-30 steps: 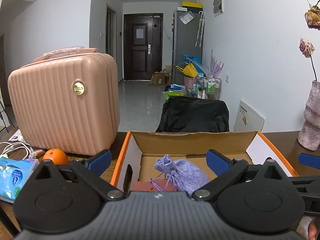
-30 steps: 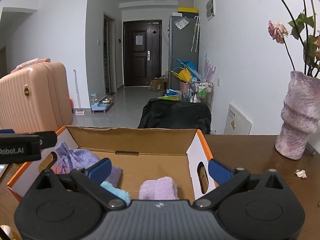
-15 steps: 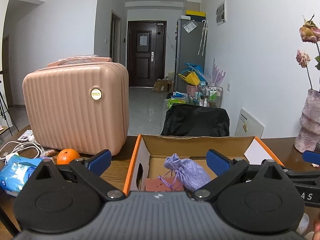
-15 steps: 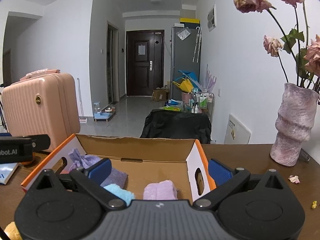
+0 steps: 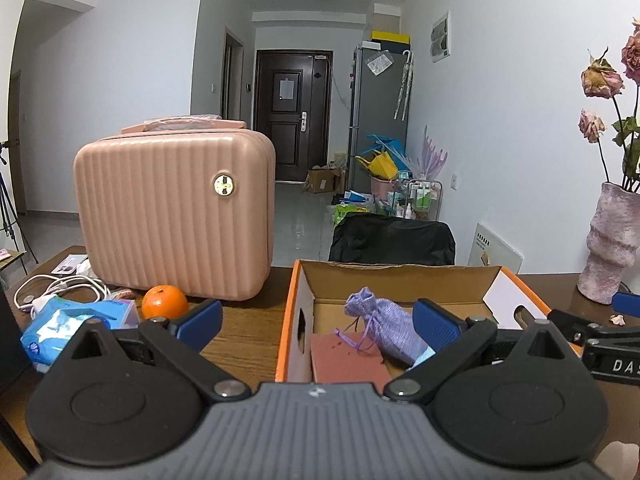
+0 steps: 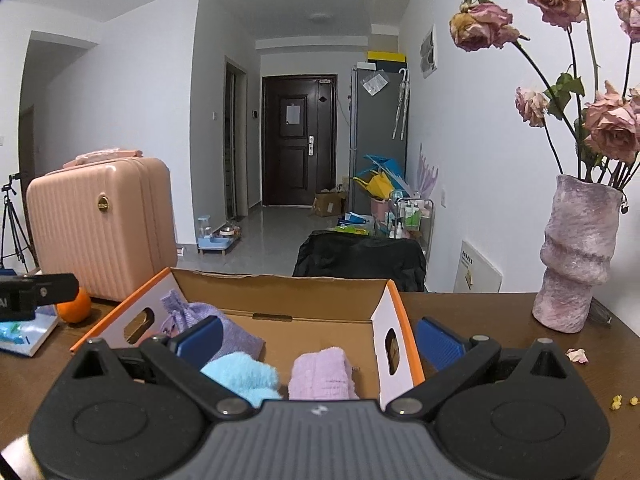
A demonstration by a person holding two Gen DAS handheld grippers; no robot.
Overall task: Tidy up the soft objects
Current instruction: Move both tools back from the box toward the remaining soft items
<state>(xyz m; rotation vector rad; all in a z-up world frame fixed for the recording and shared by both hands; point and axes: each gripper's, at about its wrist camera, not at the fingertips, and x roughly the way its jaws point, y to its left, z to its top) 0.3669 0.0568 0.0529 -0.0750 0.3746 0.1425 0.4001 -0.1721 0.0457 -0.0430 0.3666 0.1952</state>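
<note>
An open cardboard box with orange edges [image 5: 288,320] [image 6: 404,328] sits on the wooden table. Inside lie a lilac drawstring pouch [image 5: 384,328] [image 6: 200,316], a reddish-brown flat item [image 5: 344,360], a light blue fluffy cloth [image 6: 244,376] and a lilac folded cloth [image 6: 322,376]. My left gripper [image 5: 316,320] is open over the box's near left side, holding nothing. My right gripper [image 6: 318,338] is open over the box's near edge, also with nothing between its fingers. Each gripper shows at the edge of the other's view.
A pink ribbed suitcase [image 5: 176,216] stands on the table's left, with an orange [image 5: 165,302], a blue tissue pack [image 5: 76,320] and white cables [image 5: 56,284] by it. A pink vase with dried roses [image 6: 576,256] is at the right. Petal bits [image 6: 578,356] lie nearby.
Both grippers have pulled back and risen away from the box, so the box looks smaller and lower. Both stay open. The things in the box have not moved.
</note>
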